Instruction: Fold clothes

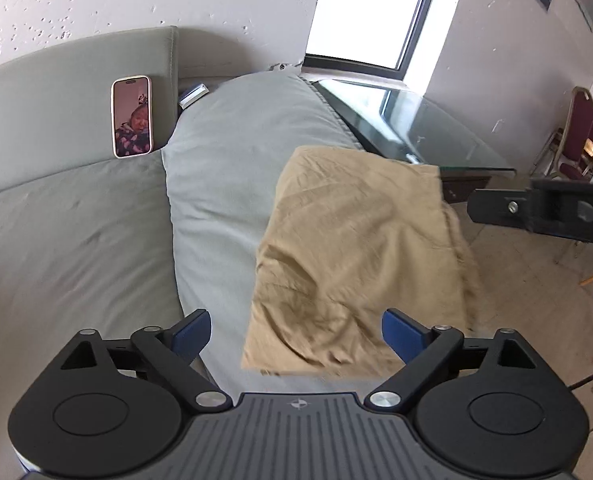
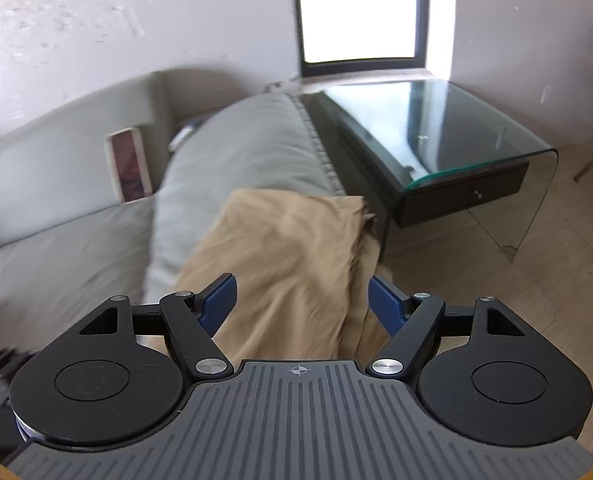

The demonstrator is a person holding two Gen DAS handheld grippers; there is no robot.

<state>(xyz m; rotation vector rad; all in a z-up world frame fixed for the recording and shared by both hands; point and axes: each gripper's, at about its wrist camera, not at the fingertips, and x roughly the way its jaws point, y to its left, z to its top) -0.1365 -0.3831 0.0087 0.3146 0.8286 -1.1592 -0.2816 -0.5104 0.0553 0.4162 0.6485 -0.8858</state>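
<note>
Both the left hand-held gripper (image 1: 296, 334) and the right hand-held gripper (image 2: 302, 300) are released, grasping nothing. The tan garment (image 1: 356, 248) lies just ahead on the sofa cushion (image 1: 216, 168), apparently folded once. Next: grip an edge.

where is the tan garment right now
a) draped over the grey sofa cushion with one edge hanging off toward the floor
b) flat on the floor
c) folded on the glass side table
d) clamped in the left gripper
a: the tan garment lies across the grey sofa cushion, its right edge hanging over the side, while the left gripper and right gripper are both open.
</note>
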